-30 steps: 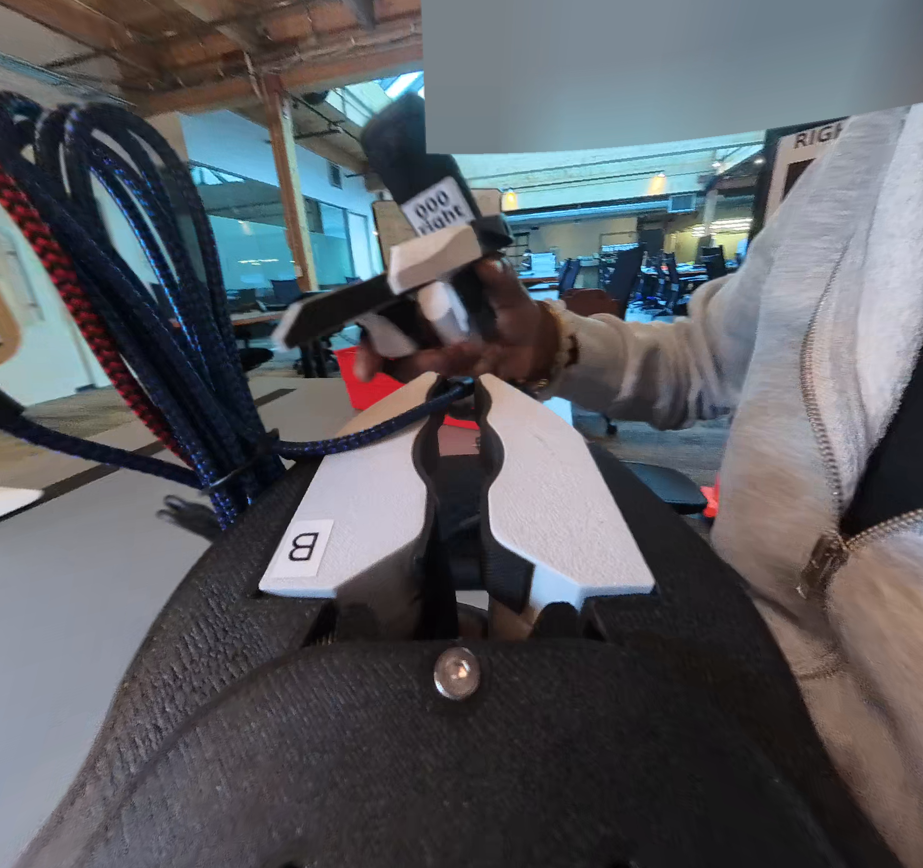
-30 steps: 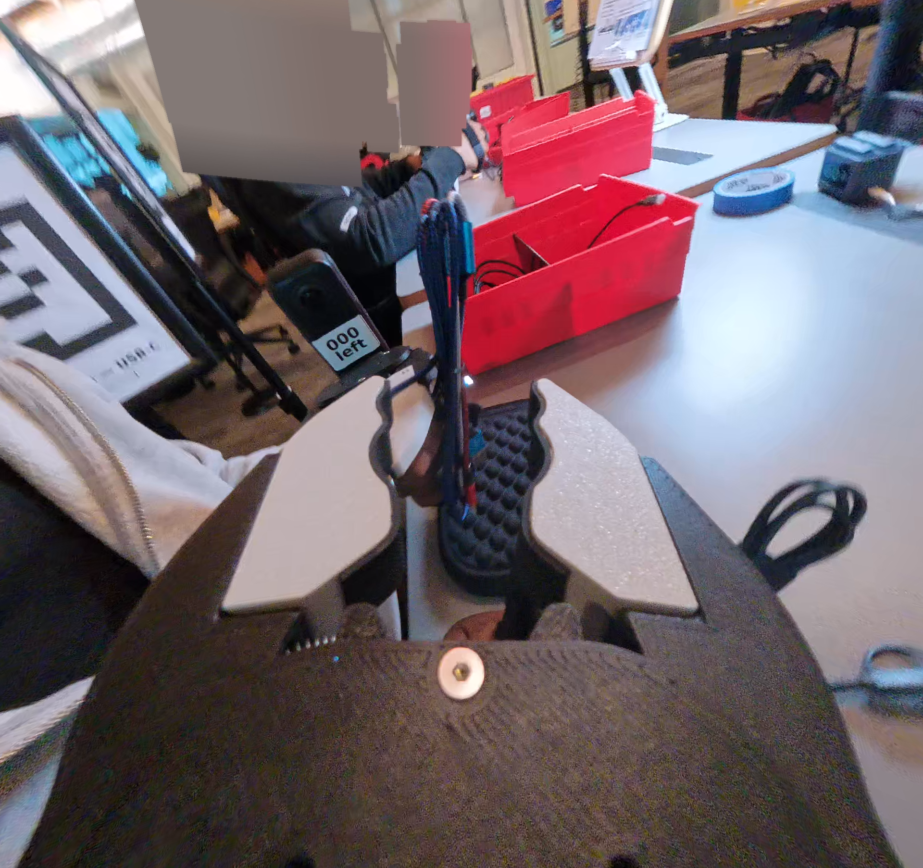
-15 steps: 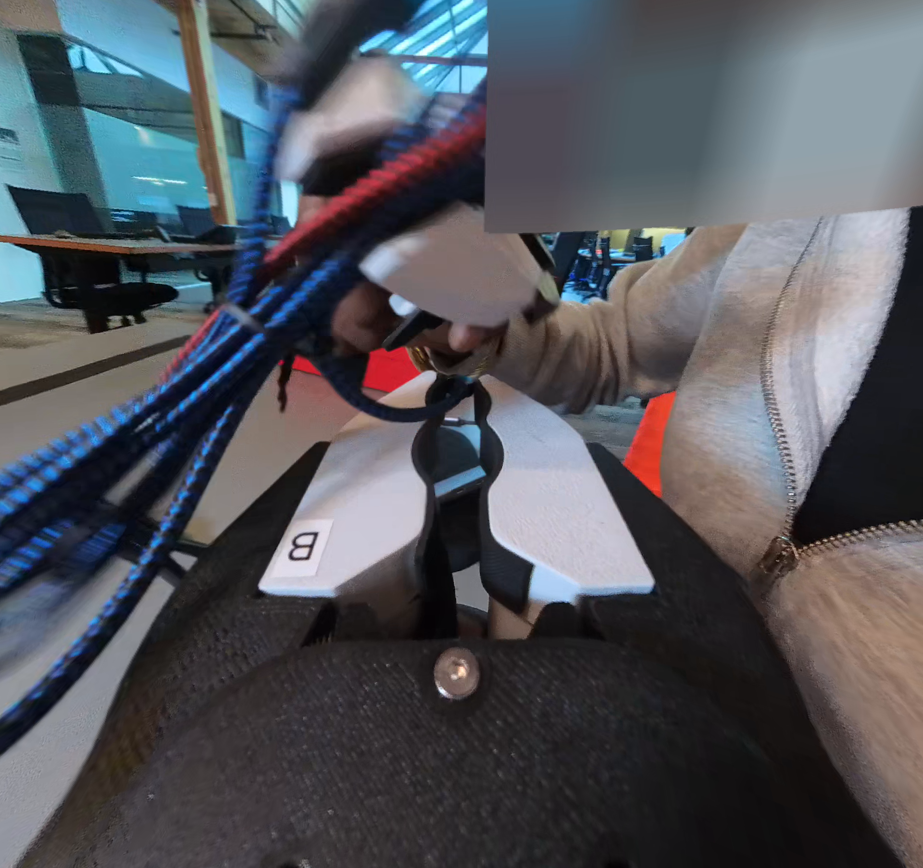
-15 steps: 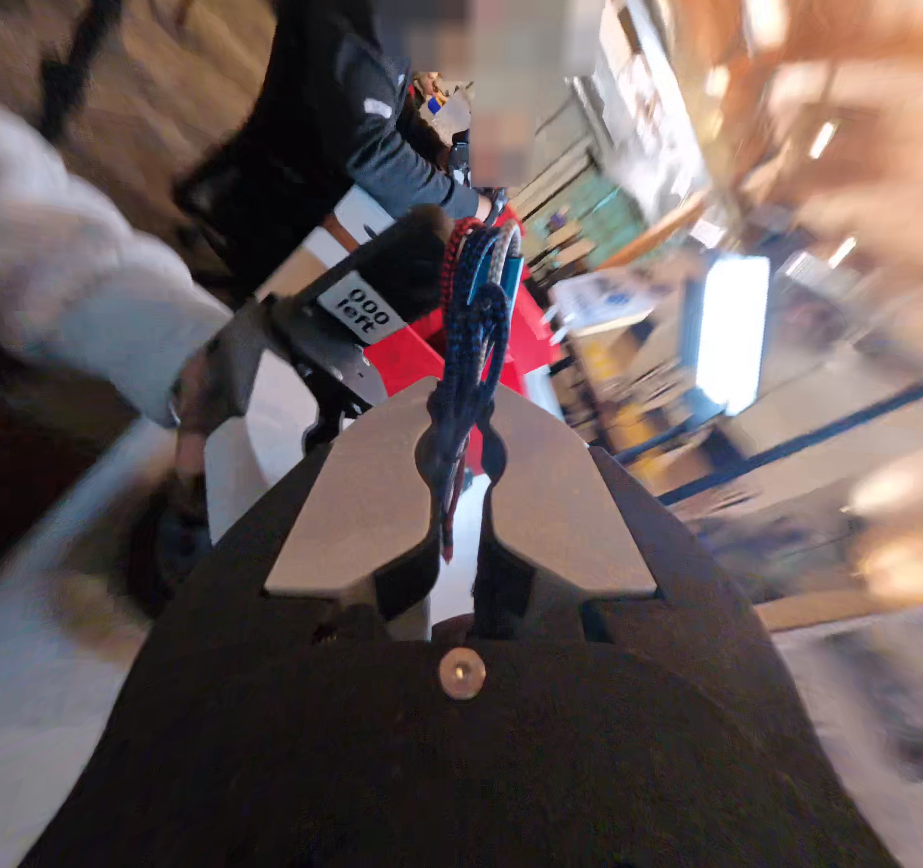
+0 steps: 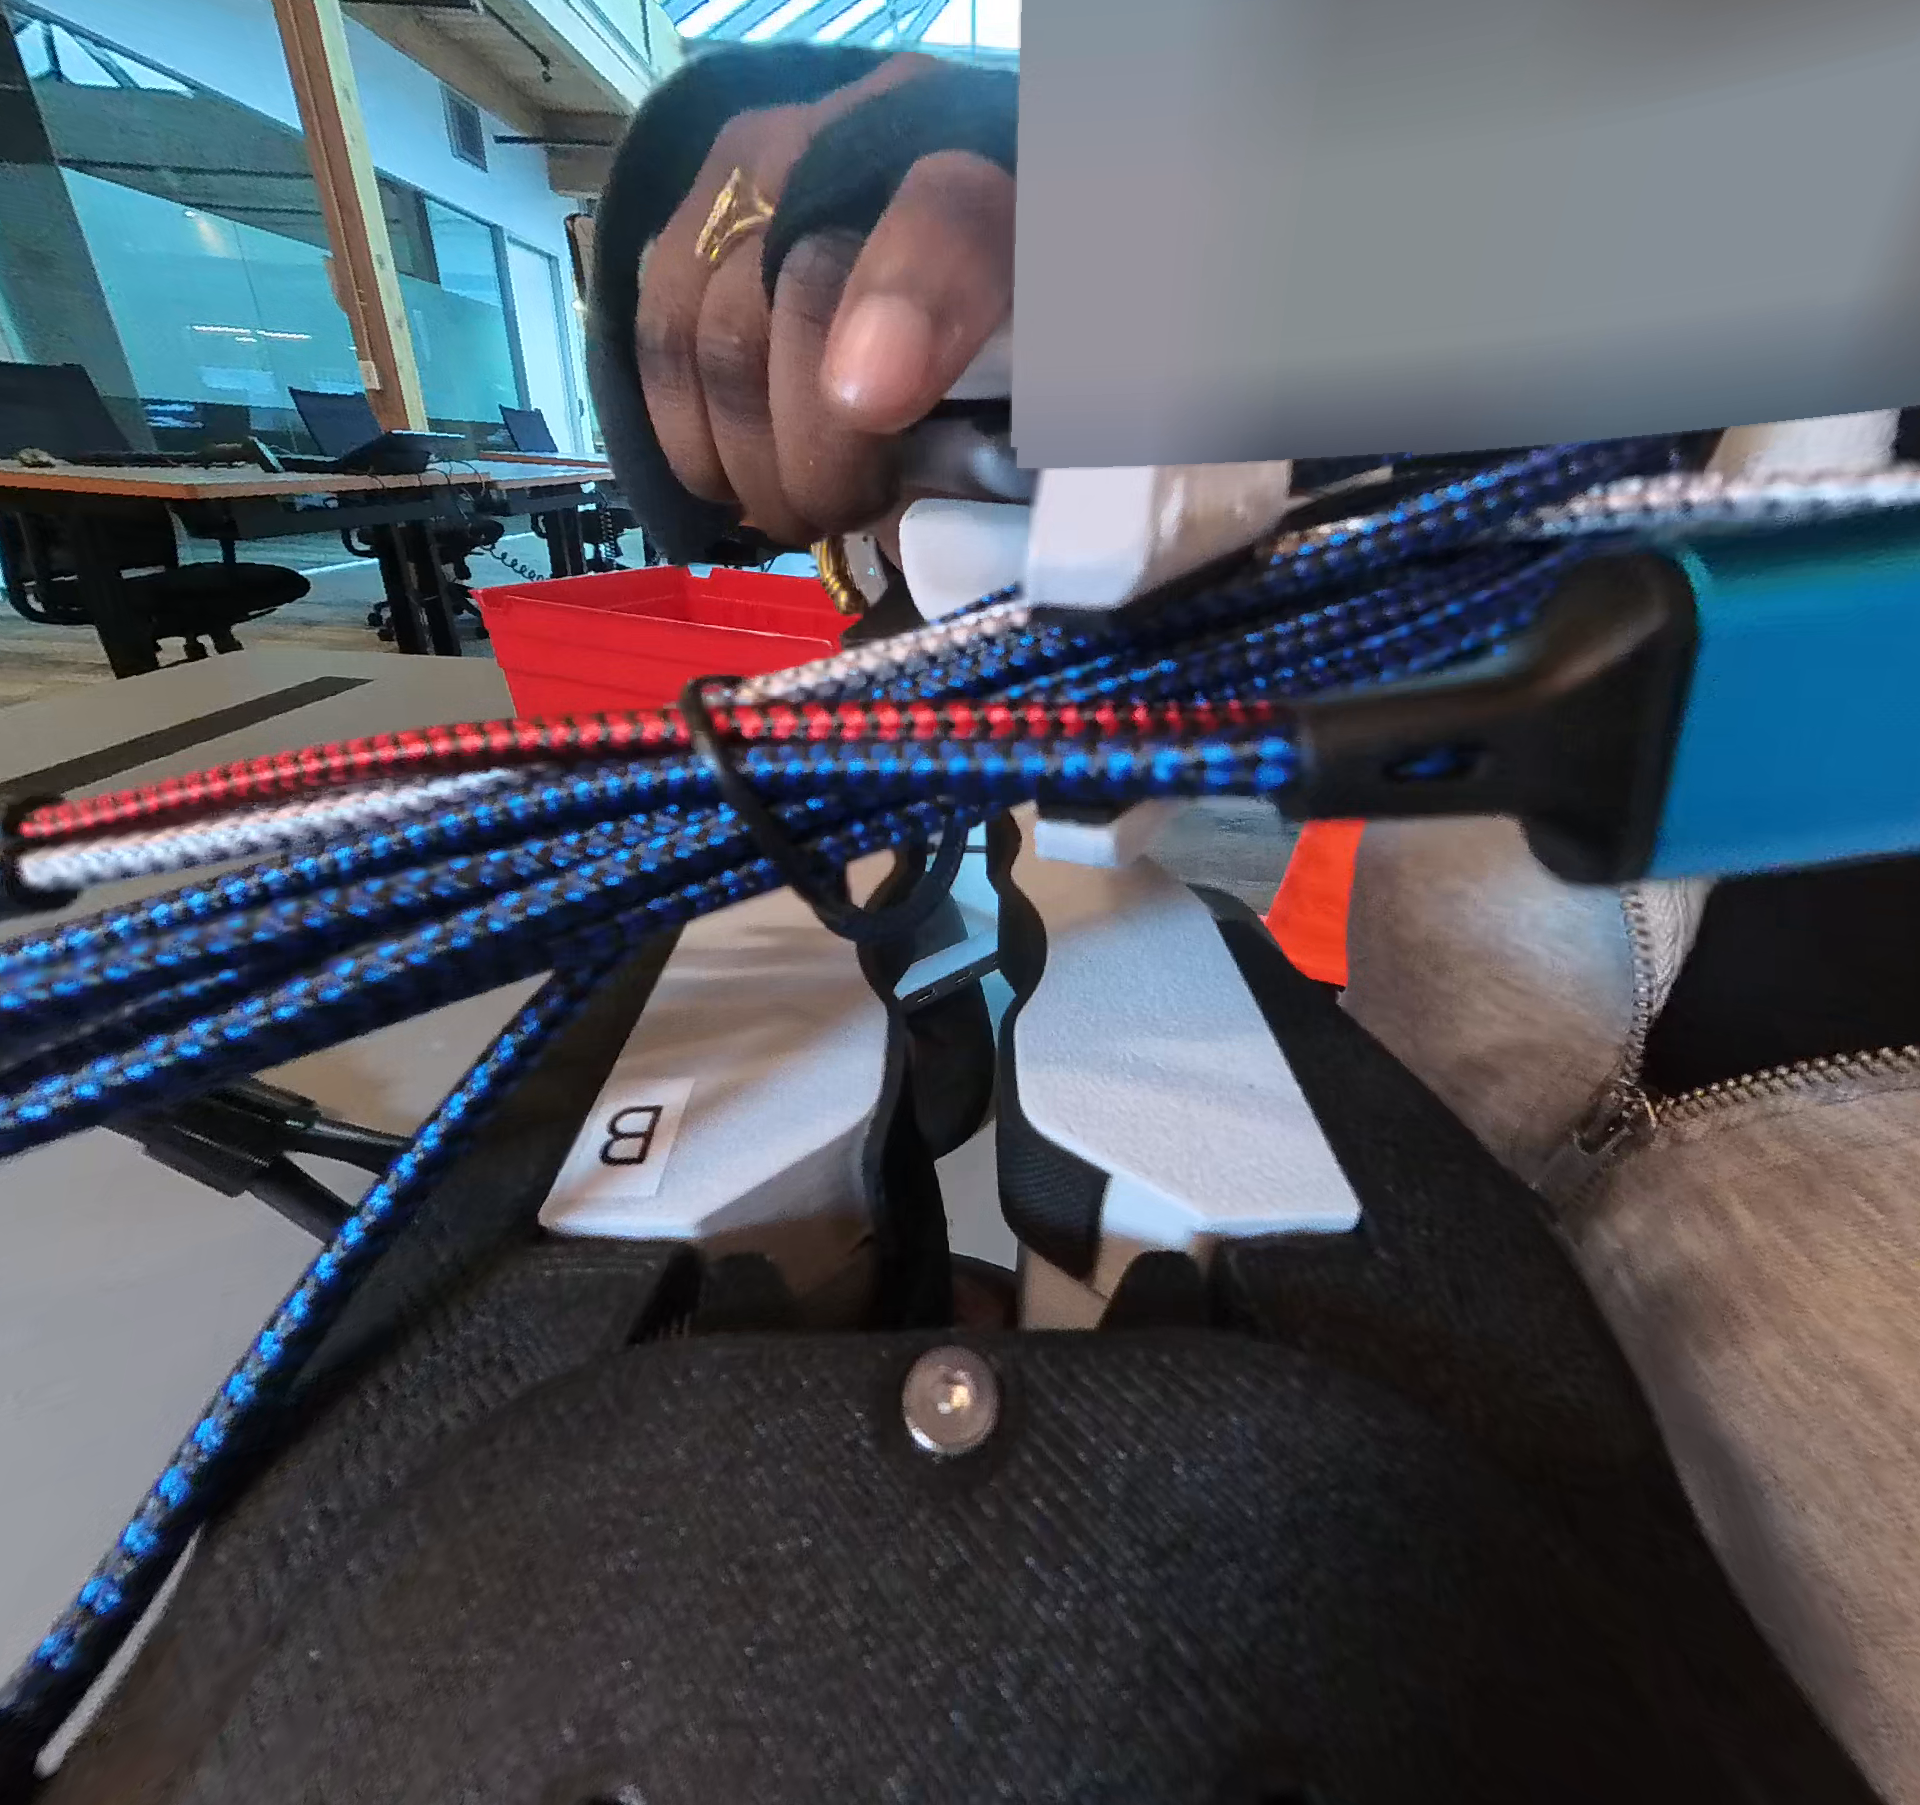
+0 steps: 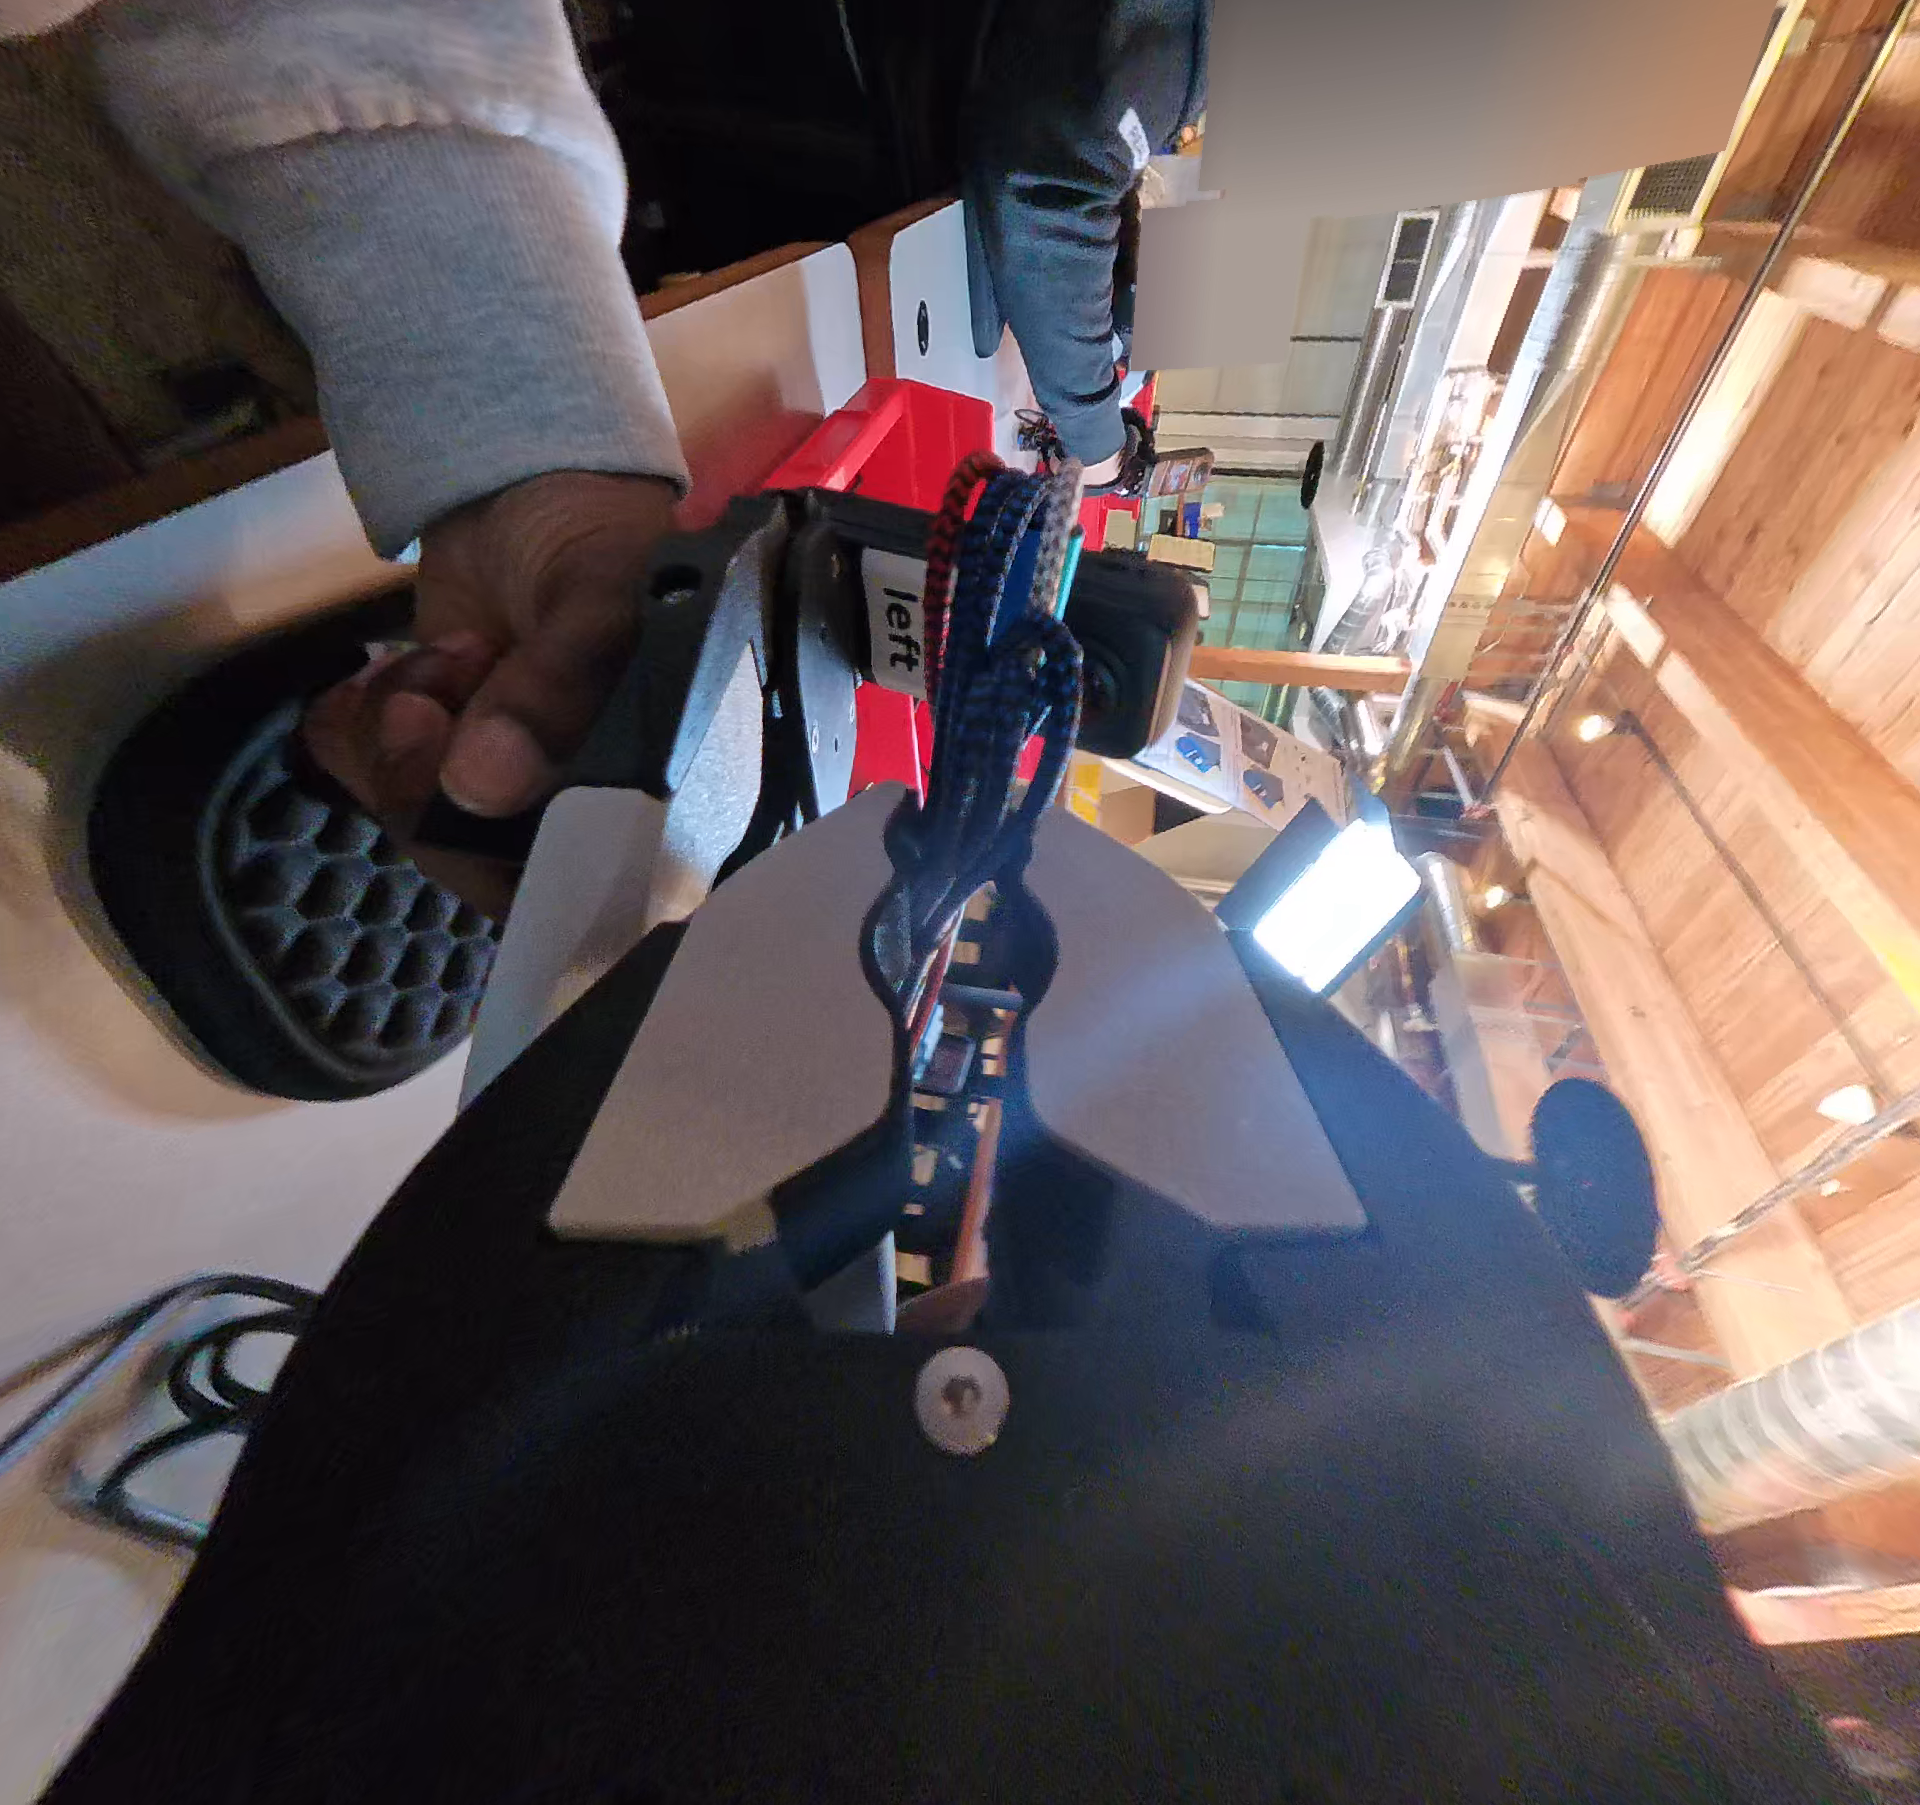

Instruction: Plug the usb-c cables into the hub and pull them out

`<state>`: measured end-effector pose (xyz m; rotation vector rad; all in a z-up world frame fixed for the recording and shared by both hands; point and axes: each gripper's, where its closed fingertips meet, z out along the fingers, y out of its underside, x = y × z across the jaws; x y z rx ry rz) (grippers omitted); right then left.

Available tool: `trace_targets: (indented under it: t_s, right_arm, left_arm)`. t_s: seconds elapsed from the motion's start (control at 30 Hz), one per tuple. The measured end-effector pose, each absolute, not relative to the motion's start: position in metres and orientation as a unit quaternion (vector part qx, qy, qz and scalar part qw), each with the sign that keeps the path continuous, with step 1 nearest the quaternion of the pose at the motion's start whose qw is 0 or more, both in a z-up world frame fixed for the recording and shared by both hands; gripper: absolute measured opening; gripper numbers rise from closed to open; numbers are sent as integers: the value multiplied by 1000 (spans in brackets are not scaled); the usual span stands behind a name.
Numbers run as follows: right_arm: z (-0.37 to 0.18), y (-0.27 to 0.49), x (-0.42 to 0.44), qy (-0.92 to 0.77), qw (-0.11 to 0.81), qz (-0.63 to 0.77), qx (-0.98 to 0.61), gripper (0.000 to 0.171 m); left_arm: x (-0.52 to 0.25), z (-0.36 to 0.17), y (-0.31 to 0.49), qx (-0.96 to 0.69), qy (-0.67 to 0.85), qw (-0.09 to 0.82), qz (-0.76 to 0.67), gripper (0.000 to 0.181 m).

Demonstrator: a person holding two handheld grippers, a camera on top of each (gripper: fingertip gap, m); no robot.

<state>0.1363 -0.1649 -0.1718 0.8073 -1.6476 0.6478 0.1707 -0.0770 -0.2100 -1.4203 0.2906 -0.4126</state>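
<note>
Gripping the hub (image 5: 940,986), your left gripper (image 5: 945,934) had its white fingers drawn almost together on the small grey body, whose two narrow ports faced up at the tips. Your right gripper (image 6: 956,882) was closed down on the braided cables (image 6: 987,695) where they were gathered into a knot-like bunch at its fingertips; above the tips they looped up, one red-and-black, several blue-and-black, one grey. In the left wrist view that same bundle of cables (image 5: 520,820) ran across from left to right just above the hub, held together by a thin black tie (image 5: 727,768), with a blue connector shell (image 5: 1787,716) large at the near right. Your right hand (image 5: 790,321), wearing a gold ring, wrapped the handle of the far gripper at the upper middle. A red bin (image 5: 644,643) stood on the pale table (image 5: 208,706) further off. Whether any plug was seated in the hub I could not tell
</note>
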Motion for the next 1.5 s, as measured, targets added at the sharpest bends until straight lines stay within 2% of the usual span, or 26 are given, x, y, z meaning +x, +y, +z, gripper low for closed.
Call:
trace_targets:
  t_s: [0.03,0.2,0.3,0.4,0.5,0.6,0.77,0.87,0.93,1.0,1.1,1.3,1.5]
  right_arm:
    - [-169,-164,134,-708,556,293,321,12]
    - [-151,-144,104,-766,444,454,99,13]
    - [-164,-132,83,-799,313,509,-62,13]
    - [-179,-128,74,-799,140,546,-211,12]
    - [-192,-126,74,-786,8,551,-279,12]
    - [-199,-125,73,-781,-34,548,-296,12]
    - [-200,-124,72,-787,-28,545,-289,13]
    - [-187,-107,64,-787,58,544,-285,46]
    - [-171,-84,67,-767,112,560,-294,51]
    - [-172,-58,84,-762,111,552,-321,58]
    - [-209,-18,125,-768,33,494,-405,57]
    - [-275,31,233,-642,-268,411,-590,57]
    - [-309,43,254,-561,-355,390,-637,59]
  left_arm:
    - [170,-209,-78,-643,132,731,-185,13]
    - [166,-198,-83,-630,134,749,-159,11]
    - [160,-196,-83,-634,129,750,-138,11]
    - [157,-202,-82,-640,122,746,-140,11]
    - [158,-207,-80,-643,117,743,-144,12]
    - [158,-213,-79,-646,110,741,-147,11]
    - [157,-213,-78,-644,107,742,-151,11]
    - [151,-208,-80,-635,95,753,-143,11]
    - [145,-207,-83,-630,84,761,-130,12]
    - [139,-207,-87,-623,72,769,-120,11]
    - [133,-208,-90,-617,65,778,-100,12]
    - [135,-210,-88,-613,69,780,-103,12]
    - [137,-210,-87,-611,72,780,-112,11]
